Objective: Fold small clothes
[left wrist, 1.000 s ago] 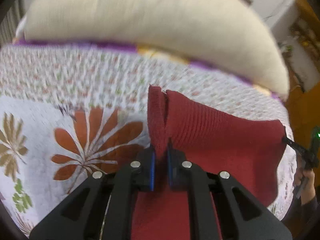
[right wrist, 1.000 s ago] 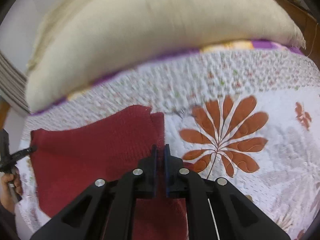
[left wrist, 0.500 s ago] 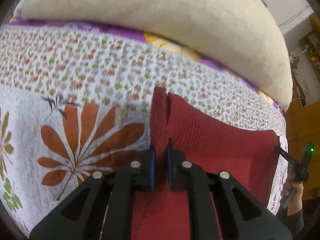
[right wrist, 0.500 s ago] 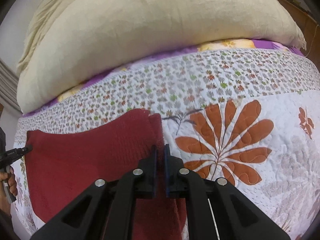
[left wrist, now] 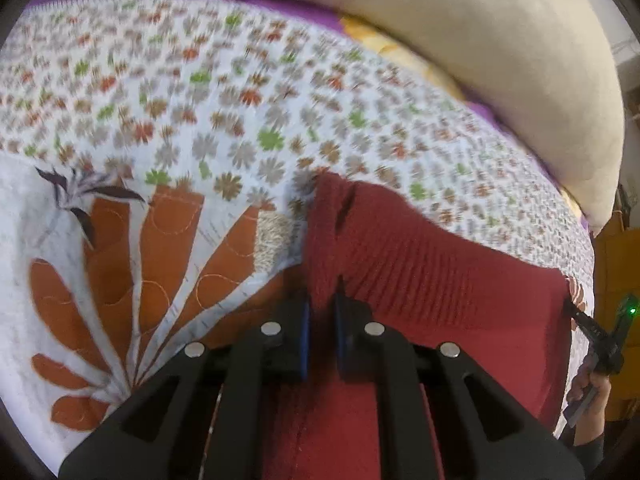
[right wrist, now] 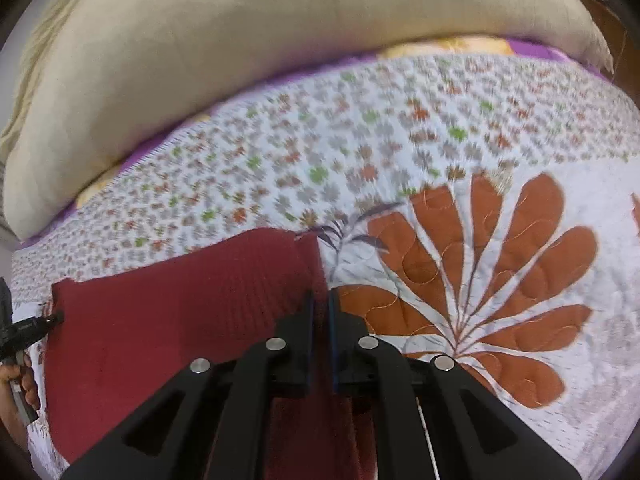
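Note:
A dark red ribbed knit garment [left wrist: 440, 280] hangs stretched between both grippers above a floral quilted bedspread [left wrist: 160, 120]. My left gripper [left wrist: 322, 300] is shut on the garment's left corner, and a strip of cloth stands up between its blue pads. In the right wrist view the same garment [right wrist: 180, 320] spreads to the left, and my right gripper [right wrist: 320, 300] is shut on its right corner. Each view shows the other gripper pinching the far corner, the right one [left wrist: 580, 316] and the left one [right wrist: 48, 318]. The garment's lower part is hidden behind the gripper bodies.
A large cream pillow [right wrist: 280, 40] lies across the far end of the bed, over a purple and yellow sheet [left wrist: 380, 40]. The bedspread carries big orange leaf prints [right wrist: 480, 272]. A hand [left wrist: 588, 392] holds the other gripper at the right edge. Wooden furniture [left wrist: 618, 280] stands beyond.
Both grippers have moved forward and lower towards the bedspread, carrying the red garment stretched between them. The pillow now sits higher in both views. Both grips are unchanged.

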A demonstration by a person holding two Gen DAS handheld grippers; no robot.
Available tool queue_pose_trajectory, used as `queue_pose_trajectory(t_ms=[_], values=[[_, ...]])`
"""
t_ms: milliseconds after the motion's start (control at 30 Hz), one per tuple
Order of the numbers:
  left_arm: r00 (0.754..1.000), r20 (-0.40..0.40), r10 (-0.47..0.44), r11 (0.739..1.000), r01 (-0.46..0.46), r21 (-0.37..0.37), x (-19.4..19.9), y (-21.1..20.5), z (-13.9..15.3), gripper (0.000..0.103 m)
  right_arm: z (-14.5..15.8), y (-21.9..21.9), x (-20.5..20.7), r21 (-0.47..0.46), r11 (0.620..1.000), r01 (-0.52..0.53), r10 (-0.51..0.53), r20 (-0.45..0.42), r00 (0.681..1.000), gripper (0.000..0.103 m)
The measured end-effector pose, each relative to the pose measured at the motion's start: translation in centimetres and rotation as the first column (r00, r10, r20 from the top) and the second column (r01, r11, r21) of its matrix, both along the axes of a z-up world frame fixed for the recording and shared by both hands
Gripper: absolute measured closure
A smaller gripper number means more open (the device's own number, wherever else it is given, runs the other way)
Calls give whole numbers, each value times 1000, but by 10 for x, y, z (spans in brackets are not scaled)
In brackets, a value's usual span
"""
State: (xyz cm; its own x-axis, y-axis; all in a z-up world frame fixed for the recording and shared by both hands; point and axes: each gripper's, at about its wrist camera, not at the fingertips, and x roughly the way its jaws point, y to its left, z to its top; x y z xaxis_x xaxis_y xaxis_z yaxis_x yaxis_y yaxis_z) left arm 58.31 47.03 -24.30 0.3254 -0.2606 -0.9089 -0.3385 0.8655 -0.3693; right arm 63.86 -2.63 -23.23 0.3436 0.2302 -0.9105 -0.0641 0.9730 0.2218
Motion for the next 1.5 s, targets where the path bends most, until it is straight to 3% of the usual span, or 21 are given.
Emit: queue_pose_trajectory(t_ms=[100, 167, 233, 300, 367, 433, 500, 567, 633, 667, 700, 800, 900, 1000, 1100, 1133, 1233, 1333, 1367, 1433, 1500], values=[[1000, -2, 3, 1000, -3, 4, -1, 2, 6, 85, -19, 1, -1, -4, 1000, -20, 20, -25, 999, 96], [995, 67, 68, 997, -70, 33, -14, 11, 33, 88, -13, -4, -3, 33, 999, -23, 24, -16, 1000, 89], [983, 175, 58, 998, -54, -24, -27, 8, 63, 88, 6, -16, -11, 76, 997, 14, -17, 30, 999, 78], [964, 263, -28, 990, 64, -129, -34, -11, 78, 86, 27, -28, -24, 180, 984, 11, -27, 87, 996, 78], [971, 231, -68, 981, 107, -161, -33, -25, 63, 82, 28, -28, -34, 284, 959, -24, 8, 57, 998, 78], [992, 112, -60, 990, 73, -119, -29, -27, 28, 83, 18, -24, -39, 310, 950, -41, 39, 12, 999, 78], [999, 37, -4, 997, 6, -72, -32, -17, -2, 102, -7, -22, -41, 299, 954, -26, 50, -71, 996, 84], [999, 44, 29, 994, -24, -104, -39, -7, -7, 102, -24, -27, -40, 261, 965, -11, 37, -96, 995, 103], [997, 68, 41, 995, -35, -92, -47, -2, 11, 102, -23, -34, -39, 270, 963, 10, 15, -94, 995, 101], [994, 104, 30, 996, -21, -85, -54, -1, 26, 95, -14, -35, -43, 285, 958, 19, 6, -86, 996, 98], [987, 163, 1, 994, 17, -109, -65, -5, 43, 93, -4, -32, -49, 315, 949, -3, 26, -67, 997, 92], [944, 318, -84, 961, 161, -223, -109, -27, 68, 91, 22, -11, -80, 458, 880, -124, 147, -15, 989, 92], [957, 260, -128, 964, 181, -193, -135, -45, 32, 92, 6, 21, -117, 524, 828, -200, 259, -40, 965, 92], [974, 221, -45, 967, 99, -236, -143, -27, -4, 102, -28, 34, -127, 459, 867, -195, 264, -92, 960, 103], [975, 221, 30, 969, 26, -247, -148, -14, 6, 103, -22, 28, -125, 471, 870, -147, 220, -102, 970, 103], [973, 230, 30, 971, 27, -239, -152, -16, 14, 101, -9, 26, -130, 474, 869, -138, 202, -86, 976, 96], [933, 353, -75, 944, 180, -275, -183, -54, 53, 97, 13, 35, -161, 600, 777, -189, 262, -36, 965, 94], [924, 326, -201, 924, 289, -251, -205, -99, 33, 94, 1, 67, -193, 621, 741, -257, 362, -46, 931, 94], [933, 289, -215, 931, 285, -229, -207, -106, 21, 94, -14, 82, -205, 583, 761, -284, 393, -66, 917, 94], [953, 236, -189, 942, 244, -232, -210, -106, -4, 101, -38, 86, -211, 519, 810, -272, 362, -78, 929, 103], [960, 238, -149, 938, 213, -274, -211, -95, -11, 102, -46, 76, -210, 567, 795, -215, 327, -102, 939, 103]])
